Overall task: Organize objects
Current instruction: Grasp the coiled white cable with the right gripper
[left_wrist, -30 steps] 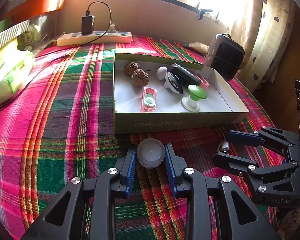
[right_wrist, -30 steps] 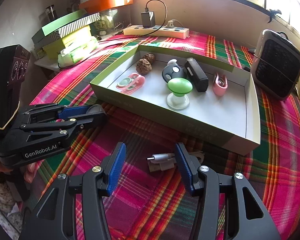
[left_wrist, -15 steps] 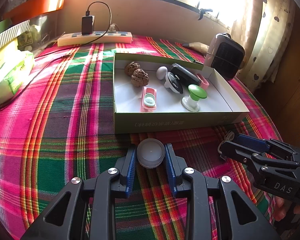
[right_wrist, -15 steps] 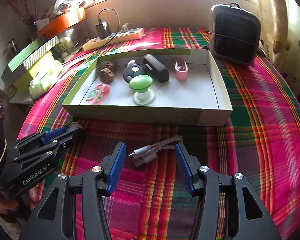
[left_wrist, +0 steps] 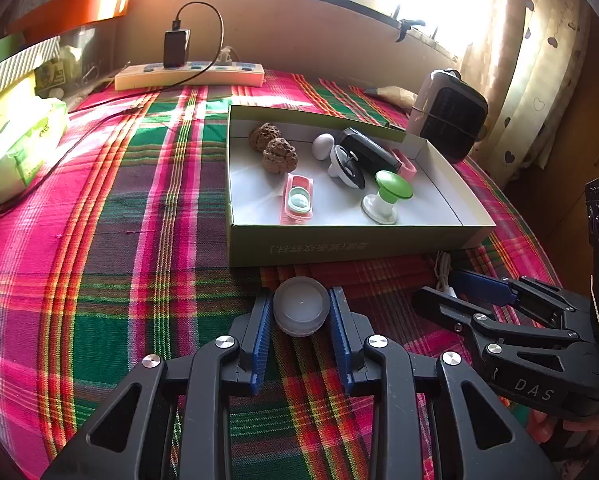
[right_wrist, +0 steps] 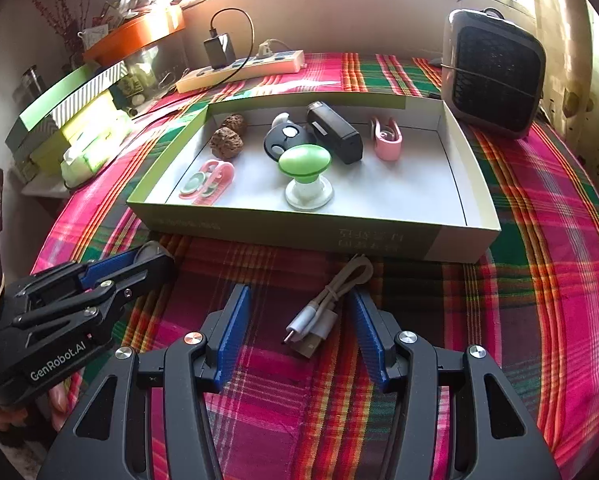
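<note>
Two walnuts [right_wrist: 227, 136] (one cable [right_wrist: 327, 304])

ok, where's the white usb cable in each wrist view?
Left wrist: white USB cable at right of centre, mostly hidden behind the right tool, just below the box's near right corner.
Right wrist: cable at lower centre, between the open fingers on the cloth.
Shared landmark: green-topped knob inside the box.

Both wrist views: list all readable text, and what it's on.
"GenRobot.AI": side of the left gripper.
"DAS": side of the right gripper.
Printed characters on the box front wall: upside down, too blurred to read in either view.
Print on the tissue pack: too small to read.
</note>
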{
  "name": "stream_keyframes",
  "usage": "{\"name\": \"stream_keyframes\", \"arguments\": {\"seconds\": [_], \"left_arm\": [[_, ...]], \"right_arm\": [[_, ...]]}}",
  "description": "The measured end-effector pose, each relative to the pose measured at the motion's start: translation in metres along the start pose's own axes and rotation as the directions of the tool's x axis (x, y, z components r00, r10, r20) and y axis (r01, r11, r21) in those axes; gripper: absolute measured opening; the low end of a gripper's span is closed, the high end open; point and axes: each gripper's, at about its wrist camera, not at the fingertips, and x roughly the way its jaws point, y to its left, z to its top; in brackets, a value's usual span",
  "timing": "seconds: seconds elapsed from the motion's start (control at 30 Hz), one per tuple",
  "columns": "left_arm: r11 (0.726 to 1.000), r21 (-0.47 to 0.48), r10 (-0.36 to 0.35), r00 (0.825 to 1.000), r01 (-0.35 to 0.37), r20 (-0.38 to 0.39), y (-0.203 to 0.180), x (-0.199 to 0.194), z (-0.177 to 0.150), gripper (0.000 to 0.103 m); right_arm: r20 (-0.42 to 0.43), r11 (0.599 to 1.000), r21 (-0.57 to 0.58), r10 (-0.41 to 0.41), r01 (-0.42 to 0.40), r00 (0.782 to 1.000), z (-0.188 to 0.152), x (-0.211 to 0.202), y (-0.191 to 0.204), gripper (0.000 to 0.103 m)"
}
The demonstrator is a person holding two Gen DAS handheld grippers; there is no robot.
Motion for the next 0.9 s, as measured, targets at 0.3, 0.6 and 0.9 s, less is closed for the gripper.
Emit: {"name": "stream_keyframes", "arguments": {"seconds": [0.3,0.6,0.9], "left_arm": [[1.000,0.001,0.001,1.000,-0.001,0.000,-0.001,0.000,0.000,0.026],[1.000,0.007,0.007,1.000,-0.007,-0.001,-0.002,0.000,-0.001,0.026],[1.000,0.010,0.012,1.000,-0.012,-0.001,-0.003,0.000,-0.001,0.026]], "right_arm": [[0.021,0.995,-0.033,-0.095,0.096,0.995,-0.004,-0.001,-0.001,0.037],[0.025,0.990,-0.063,-0.122,0.124,0.992,-0.009,-0.005,-0.003,0.032],[0.038,0.988,-0.085,-0.125,0.128,0.991,-0.011,-0.005,0.000,0.026]]}}
